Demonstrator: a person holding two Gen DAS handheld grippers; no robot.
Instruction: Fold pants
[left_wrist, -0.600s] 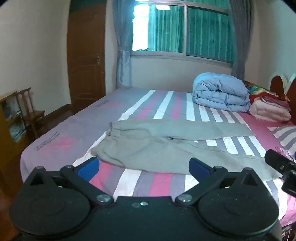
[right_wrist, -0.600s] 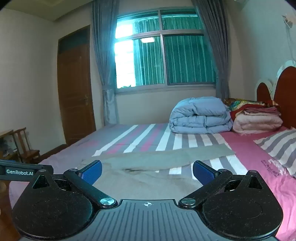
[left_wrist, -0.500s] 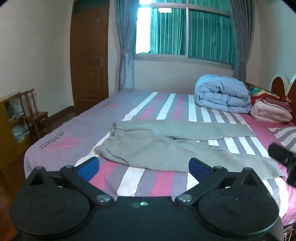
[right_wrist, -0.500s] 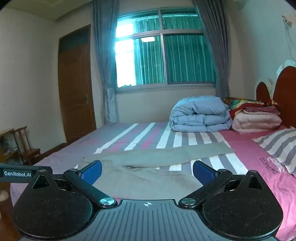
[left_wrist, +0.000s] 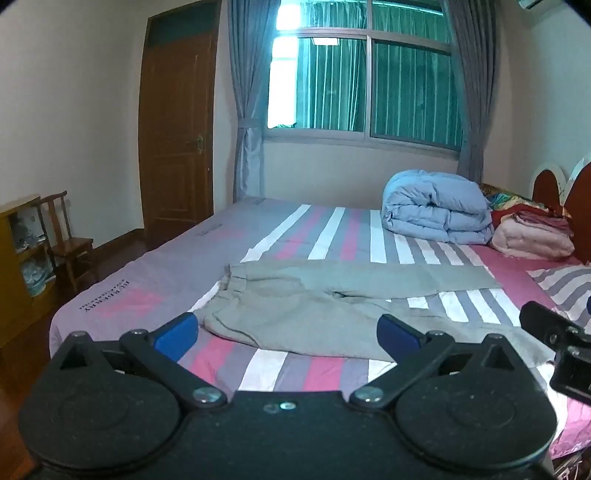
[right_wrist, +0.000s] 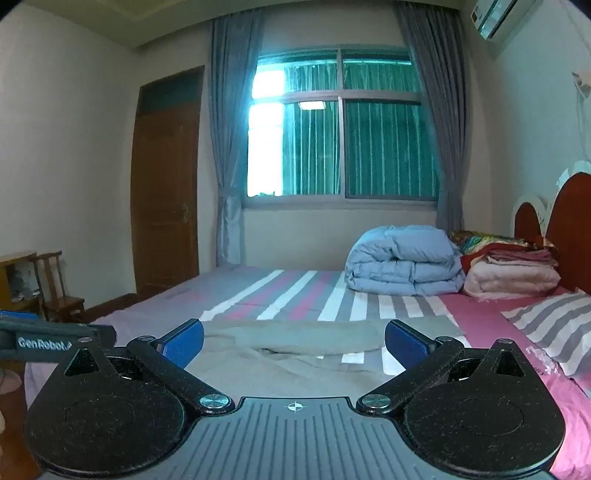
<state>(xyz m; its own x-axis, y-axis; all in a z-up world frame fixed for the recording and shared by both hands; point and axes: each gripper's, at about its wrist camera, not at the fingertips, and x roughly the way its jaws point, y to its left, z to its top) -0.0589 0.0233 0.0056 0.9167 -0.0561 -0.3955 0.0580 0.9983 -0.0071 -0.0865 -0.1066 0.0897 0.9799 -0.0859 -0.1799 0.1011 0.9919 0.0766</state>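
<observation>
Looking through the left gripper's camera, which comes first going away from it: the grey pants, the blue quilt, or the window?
1. Grey pants, spread flat on the bed just ahead of the left gripper.
2. Blue quilt, folded, far right of the bed.
3. Window, on the back wall behind the bed.

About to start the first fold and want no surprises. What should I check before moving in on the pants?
1. Left hand-held gripper open, holding nothing: ok.
2. Right hand-held gripper open, holding nothing: ok.
3. Pants lying flat on the bed, legs spread apart: ok.
4. Waistband end nearest the left hand-held gripper: ok.
5. Blue quilt apart from the pants: ok.
6. Near leg's cuff visible: cannot tell.
</observation>
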